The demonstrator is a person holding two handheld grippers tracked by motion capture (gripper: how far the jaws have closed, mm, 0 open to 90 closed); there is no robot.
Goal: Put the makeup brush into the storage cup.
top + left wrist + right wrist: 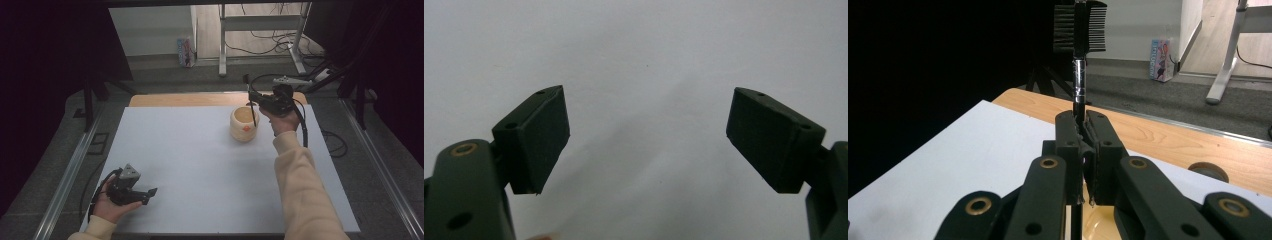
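While the white bench (pixel 200 165) lies mostly bare, we hold the right claw (pixel 1083 150) clamped on a slim brow brush (pixel 1079 30), bristles up, its lower end dipping into the cream cup (pixel 243 125), apparently for stowing. Our left claw (pixel 649 135) idles apart near the bench's front corner; nothing obstructs.

In the right gripper view, the lower end of the brush (pixel 1080 75) disappears between the closed jaws of the right claw (pixel 1084 160), and the cup (pixel 1098 220) beneath is mostly covered by the claw's arms and cut off by the bottom edge. In the high view, the brush head (pixel 246 79) is too small to make out, and the orange mark (pixel 246 128) on the cup (pixel 243 125) cannot be identified. The box on the floor (pixel 185 52) has print too small to read.
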